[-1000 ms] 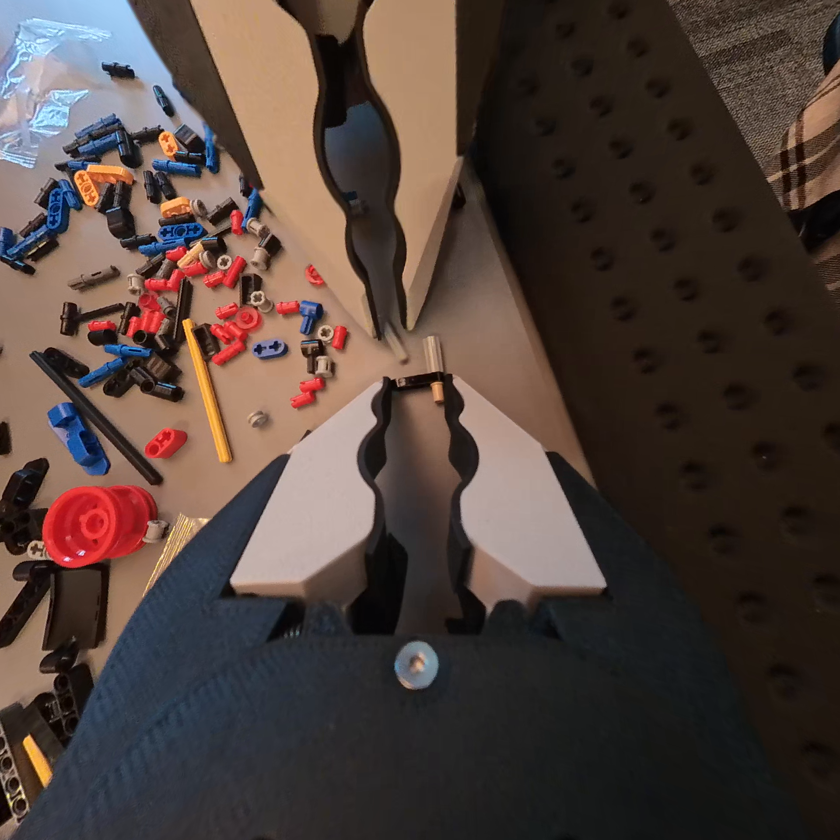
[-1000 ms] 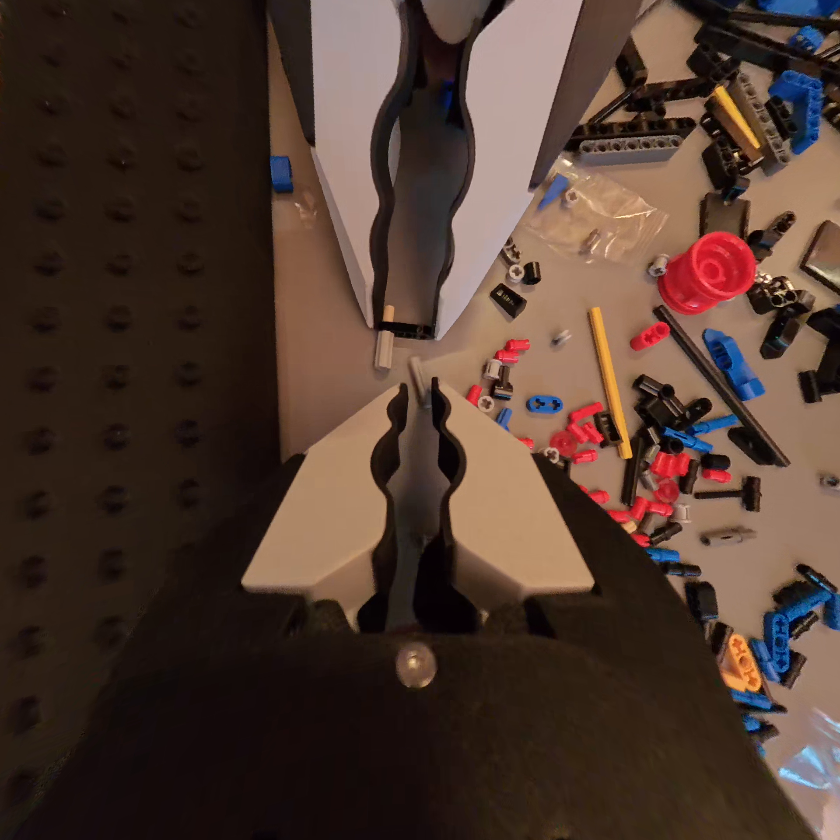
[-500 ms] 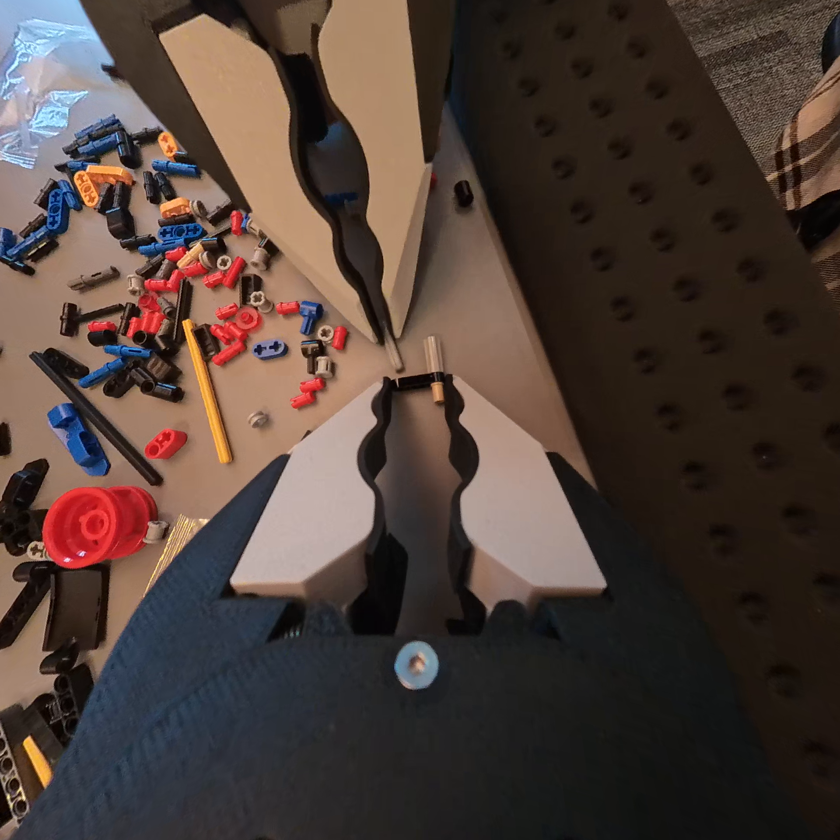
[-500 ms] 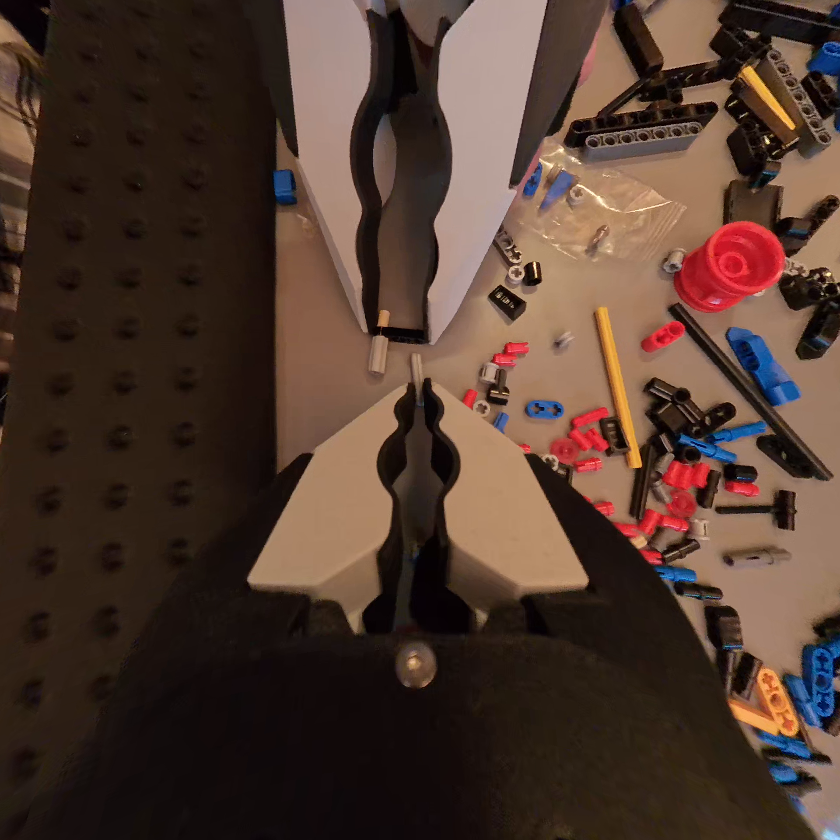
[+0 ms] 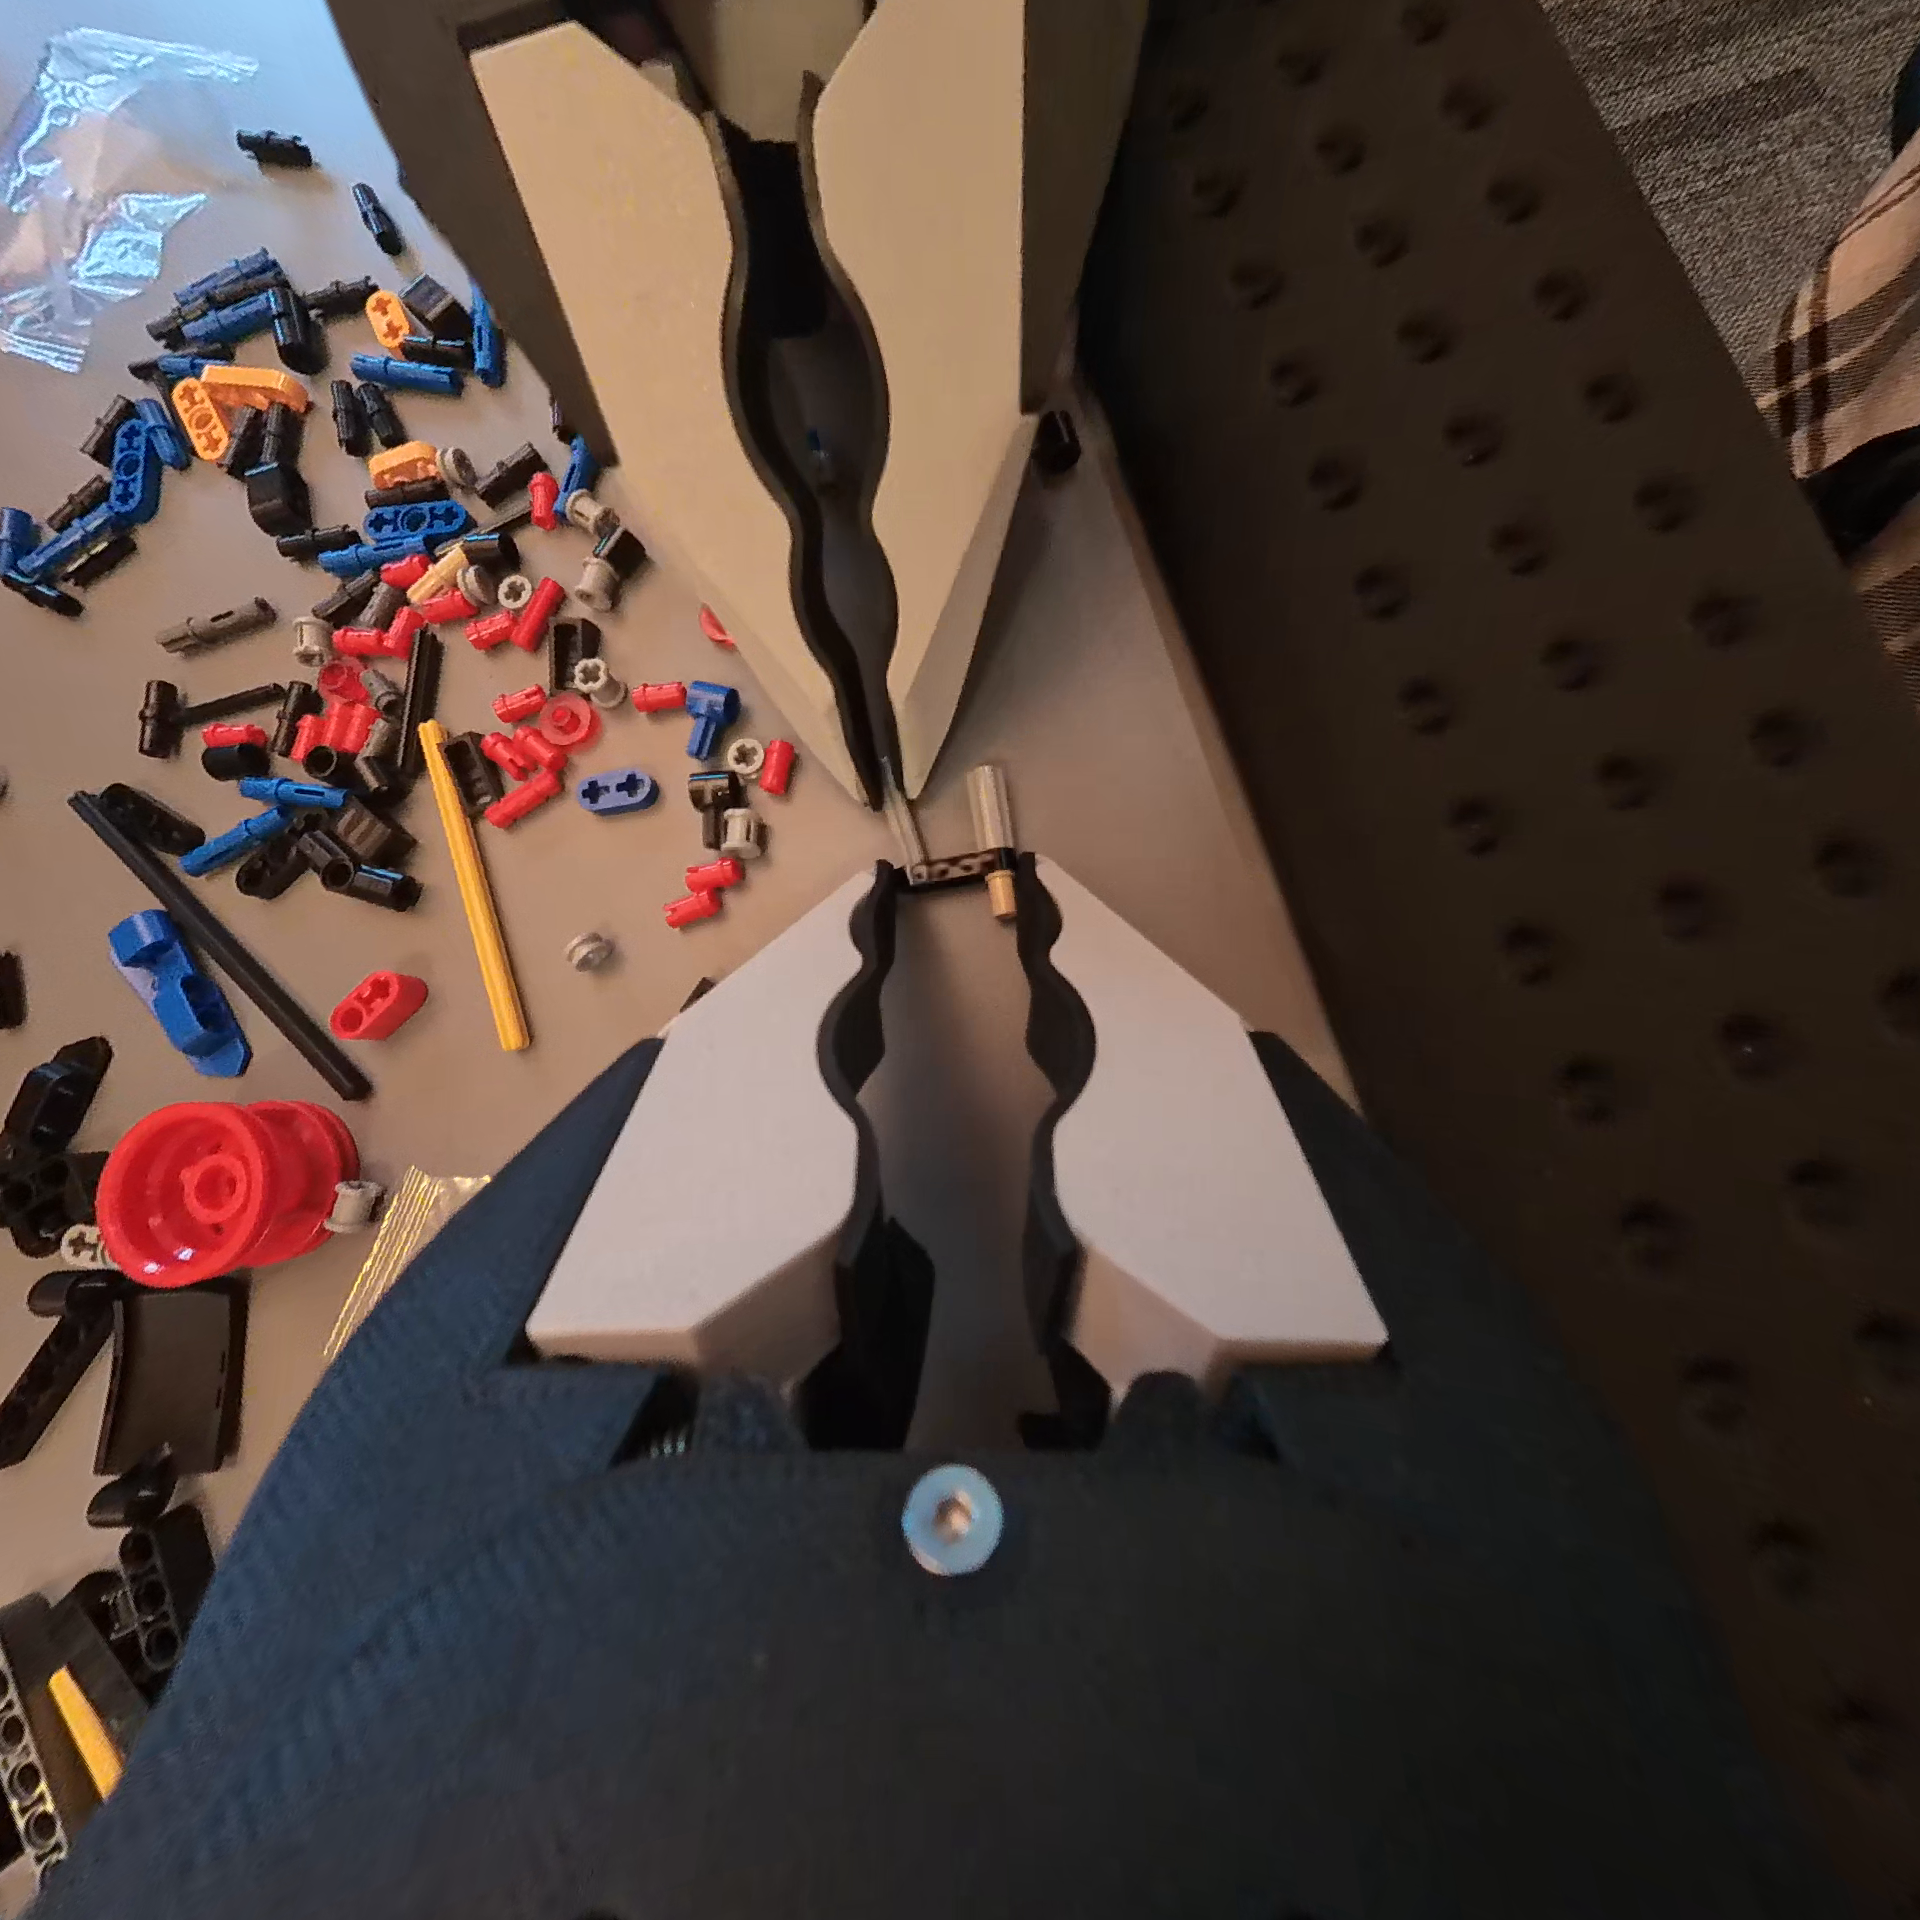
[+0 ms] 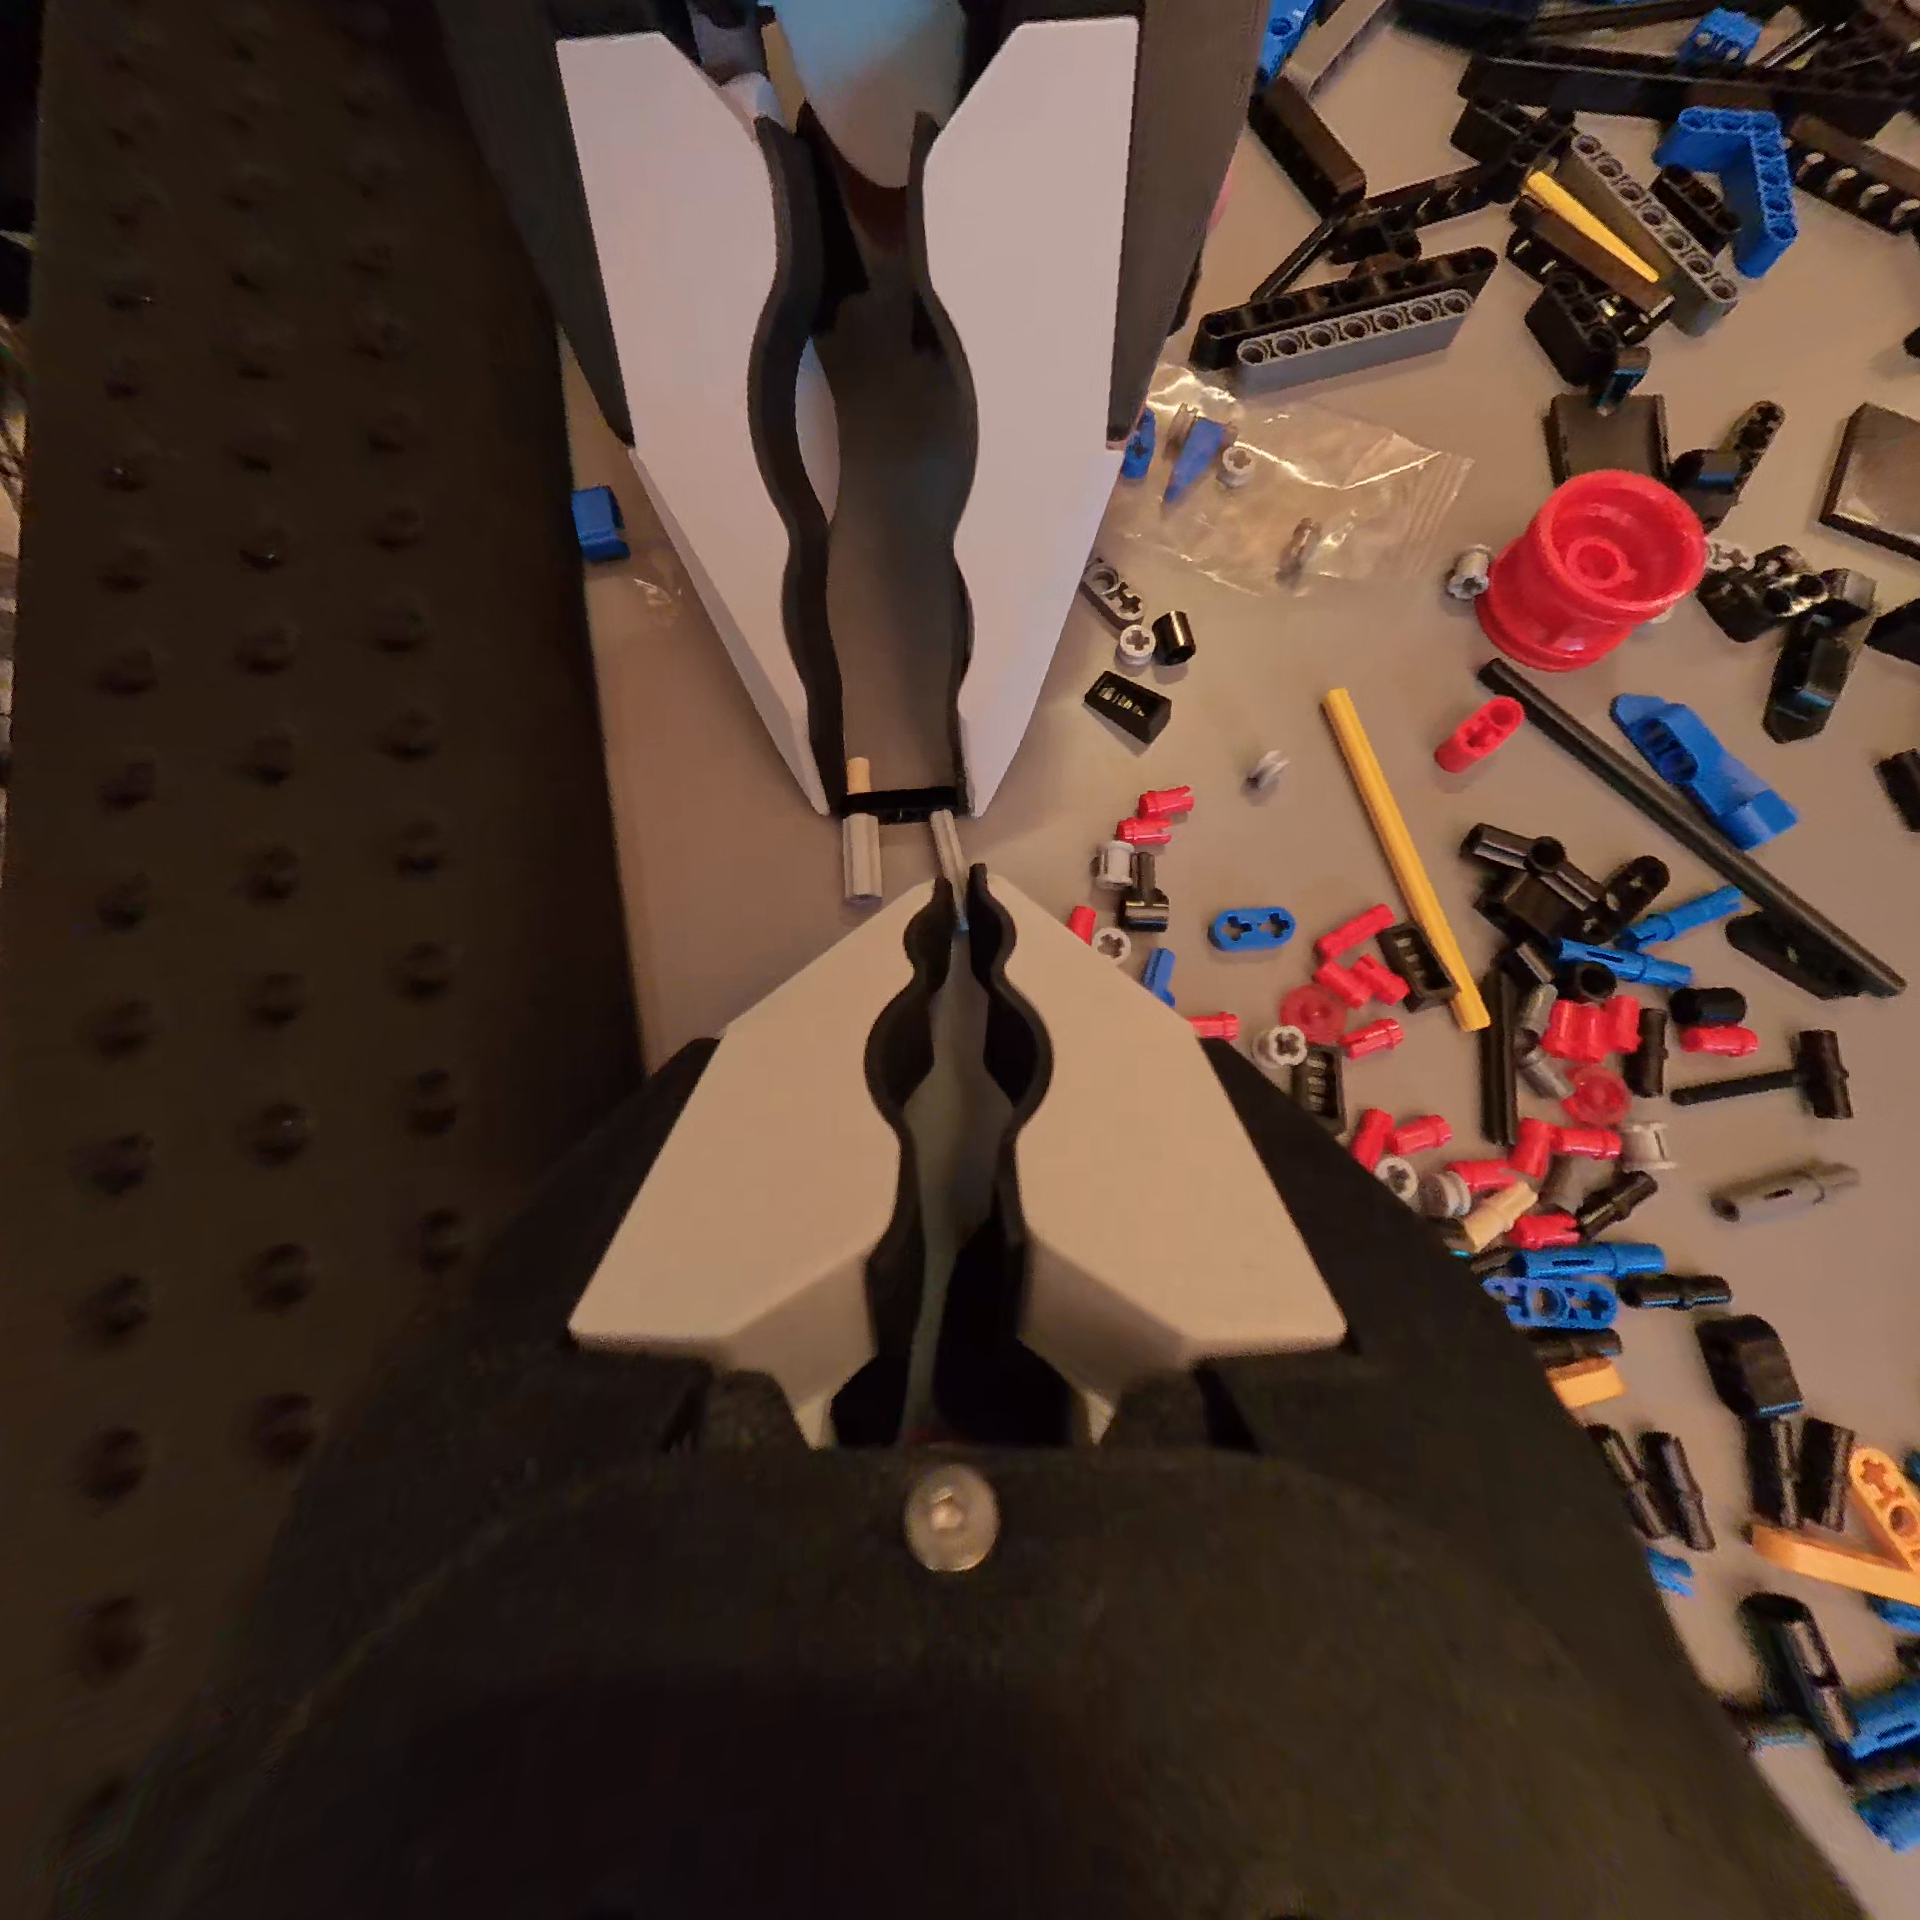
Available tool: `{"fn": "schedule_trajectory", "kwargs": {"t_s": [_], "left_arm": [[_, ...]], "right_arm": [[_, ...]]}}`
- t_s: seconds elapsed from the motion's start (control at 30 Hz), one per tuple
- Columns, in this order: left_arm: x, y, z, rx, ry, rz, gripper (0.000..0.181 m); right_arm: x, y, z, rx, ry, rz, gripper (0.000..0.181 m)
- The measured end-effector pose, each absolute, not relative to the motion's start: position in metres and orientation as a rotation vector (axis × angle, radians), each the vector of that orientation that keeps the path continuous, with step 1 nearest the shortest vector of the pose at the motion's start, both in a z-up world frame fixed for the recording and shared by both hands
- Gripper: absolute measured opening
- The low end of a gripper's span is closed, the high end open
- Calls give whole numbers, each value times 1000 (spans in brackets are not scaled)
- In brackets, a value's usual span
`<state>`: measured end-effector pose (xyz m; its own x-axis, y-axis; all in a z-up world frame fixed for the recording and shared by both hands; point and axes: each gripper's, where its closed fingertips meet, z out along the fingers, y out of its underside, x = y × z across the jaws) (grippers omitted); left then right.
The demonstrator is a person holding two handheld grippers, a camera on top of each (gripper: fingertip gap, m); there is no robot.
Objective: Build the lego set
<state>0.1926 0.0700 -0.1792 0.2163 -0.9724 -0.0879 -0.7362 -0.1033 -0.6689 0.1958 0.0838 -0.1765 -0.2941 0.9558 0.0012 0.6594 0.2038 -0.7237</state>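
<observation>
My left gripper (image 5: 956,869) is shut on a short black beam (image 5: 948,865), held crosswise at its fingertips. A tan and grey pin (image 5: 989,826) sits through the beam's right end. My right gripper (image 6: 961,883) is shut on a thin grey pin (image 6: 943,834) and faces the left gripper tip to tip. The grey pin's end (image 5: 900,821) touches the free end of the beam (image 6: 900,802). The right gripper (image 5: 883,779) comes in from the top of the left wrist view. The left gripper (image 6: 899,805) comes in from the top of the right wrist view.
A dark studded board (image 5: 1507,727) runs along one side of the grey table (image 6: 707,935). Many loose pieces lie on the other side, among them a red wheel (image 5: 223,1200), a yellow axle (image 5: 473,883) and a clear bag (image 6: 1288,488). A plaid sleeve (image 5: 1860,343) shows beyond the board. My two grippers' fingertips are within a few centimetres of each other. Left tips and right tips are each some 8 centimeters from the yellow axle (image 5: 473,883). Look for it in the right wrist view (image 6: 1395,845) too.
My right gripper has moved towards the left one. The grey pin, apart from the black beam before, now touches its free end. The left gripper has held still.
</observation>
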Motion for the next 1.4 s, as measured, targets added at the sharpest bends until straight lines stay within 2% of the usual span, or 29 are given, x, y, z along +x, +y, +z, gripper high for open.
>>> {"fn": "schedule_trajectory", "kwargs": {"t_s": [0.67, 1.4], "left_arm": [[193, 70, -179, -1902, 1563, -515, 22], [193, 70, -179, -1908, 1554, -528, 22]], "right_arm": [[195, 86, -174, -1297, -1934, 314, 2], [191, 83, -175, -1286, -1914, 409, 1]]}}
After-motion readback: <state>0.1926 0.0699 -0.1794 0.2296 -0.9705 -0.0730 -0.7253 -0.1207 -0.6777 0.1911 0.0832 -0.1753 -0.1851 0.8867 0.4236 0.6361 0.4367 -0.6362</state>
